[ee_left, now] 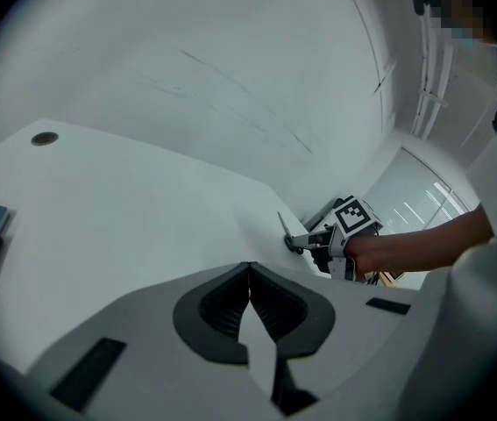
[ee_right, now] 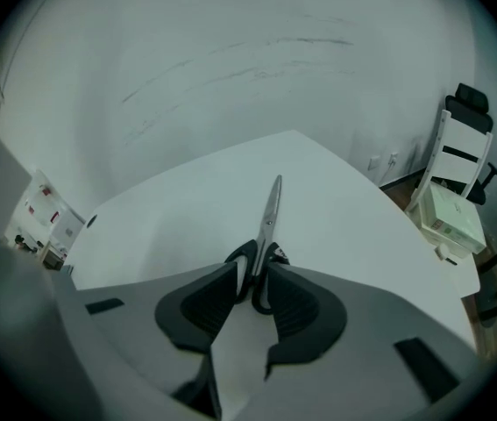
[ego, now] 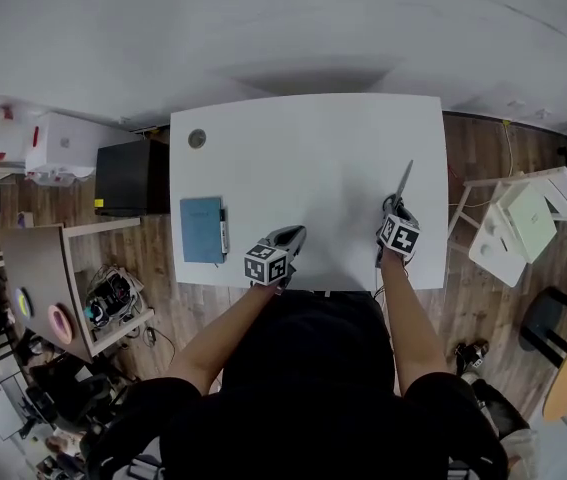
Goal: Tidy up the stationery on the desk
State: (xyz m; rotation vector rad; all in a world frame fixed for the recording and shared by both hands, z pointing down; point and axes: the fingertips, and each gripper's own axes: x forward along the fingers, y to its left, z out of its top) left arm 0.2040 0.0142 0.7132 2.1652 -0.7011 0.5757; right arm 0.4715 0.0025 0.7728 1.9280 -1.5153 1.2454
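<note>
On the white bench [ego: 313, 158], set over a wooden floor [ego: 475, 158], a blue notebook [ego: 201, 230] and a pen [ego: 224, 230] are seen by the left edge. Near the right edge, scissors [ee_right: 270, 213] are clamped in the right gripper [ee_right: 252, 292], their handles partly hidden by its pads. The left gripper [ee_left: 250, 301] is closed on nothing. Open surface is seen between the two.

Office-type workroom: white desk [ego: 303, 158] at far white wall [ego: 263, 28]; wood floor [ego: 478, 153]; black cabinet [ego: 123, 176] left, white chair [ego: 523, 223] right.

White desk [ego: 313, 148], blue notebook [ego: 201, 230] and pen [ego: 224, 230] side by side near its left edge.
</note>
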